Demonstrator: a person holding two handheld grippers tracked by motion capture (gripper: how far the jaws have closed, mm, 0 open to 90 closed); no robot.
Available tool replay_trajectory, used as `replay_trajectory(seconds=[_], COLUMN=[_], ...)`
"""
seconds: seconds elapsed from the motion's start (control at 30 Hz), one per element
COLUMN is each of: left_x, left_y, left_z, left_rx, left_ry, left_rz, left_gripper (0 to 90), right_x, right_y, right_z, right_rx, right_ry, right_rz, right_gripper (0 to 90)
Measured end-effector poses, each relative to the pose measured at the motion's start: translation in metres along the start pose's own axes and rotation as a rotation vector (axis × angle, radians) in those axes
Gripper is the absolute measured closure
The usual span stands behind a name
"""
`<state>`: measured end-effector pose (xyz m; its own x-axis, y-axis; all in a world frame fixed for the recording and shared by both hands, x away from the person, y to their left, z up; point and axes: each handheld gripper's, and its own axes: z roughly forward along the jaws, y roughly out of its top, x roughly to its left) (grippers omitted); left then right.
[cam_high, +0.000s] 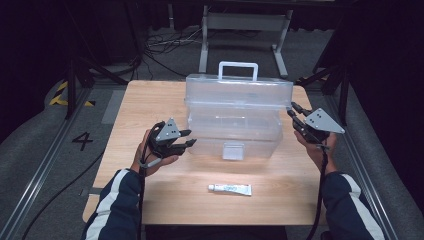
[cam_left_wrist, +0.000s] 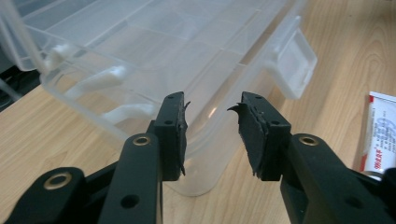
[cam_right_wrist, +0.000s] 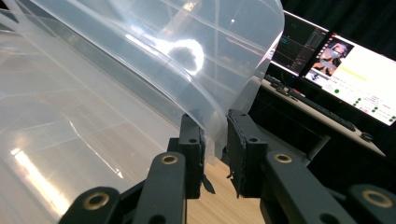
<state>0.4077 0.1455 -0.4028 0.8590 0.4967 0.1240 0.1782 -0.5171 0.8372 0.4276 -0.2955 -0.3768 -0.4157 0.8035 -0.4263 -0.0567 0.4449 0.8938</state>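
The clear plastic box (cam_high: 235, 120) sits mid-table on the wooden table (cam_high: 150, 190), toward the far side, lid (cam_high: 237, 90) swung up with its white handle (cam_high: 238, 70) on top and the front latch (cam_high: 233, 150) facing me. My right gripper (cam_high: 296, 116) is at the box's right end; in the right gripper view its jaws straddle the edge of the lid (cam_right_wrist: 196, 70) with the plastic between the pads, but I cannot tell whether they press on it. My left gripper (cam_high: 189, 138) is just beside the box's left front corner; in the left gripper view its jaws stand apart, nothing between them, box corner (cam_left_wrist: 205, 154) just past the tips. A small white tube (cam_high: 230, 189) lies on the table nearer me, apart from the box. Monitors (cam_right_wrist: 345, 70) glow beyond the table in the right gripper view.
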Motion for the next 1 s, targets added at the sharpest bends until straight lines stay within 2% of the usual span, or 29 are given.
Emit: replay_trajectory(seconds=[0.2, 0.5, 0.7, 0.83, 0.9, 1.0], left_x=[-0.006, -0.013, -0.013, -0.013, -0.013, -0.013], left_y=[0.004, 0.011, 0.014, 0.017, 0.020, 0.022], left_z=[0.011, 0.028, 0.034, 0.040, 0.045, 0.050], left_rx=[0.025, 0.066, 0.083, 0.122, 0.135, 0.156], left_ry=[-0.037, -0.048, -0.053, -0.053, -0.069, -0.070], left_rz=[0.029, 0.071, 0.081, 0.101, 0.109, 0.107], left_gripper=[56.8, 53.8, 53.5, 52.3, 52.3, 53.4], right_x=[0.000, -0.005, -0.008, -0.011, -0.012, -0.013], right_y=[0.006, 0.014, 0.019, 0.024, 0.025, 0.028], right_z=[0.005, 0.011, 0.015, 0.019, 0.020, 0.022], right_rx=[-0.003, 0.006, 0.008, 0.012, 0.015, 0.018], right_ry=[-0.043, -0.068, -0.070, -0.073, -0.073, -0.075], right_rz=[0.014, 0.026, 0.040, 0.047, 0.051, 0.052], right_gripper=[79.0, 80.2, 80.7, 81.1, 81.2, 81.4])
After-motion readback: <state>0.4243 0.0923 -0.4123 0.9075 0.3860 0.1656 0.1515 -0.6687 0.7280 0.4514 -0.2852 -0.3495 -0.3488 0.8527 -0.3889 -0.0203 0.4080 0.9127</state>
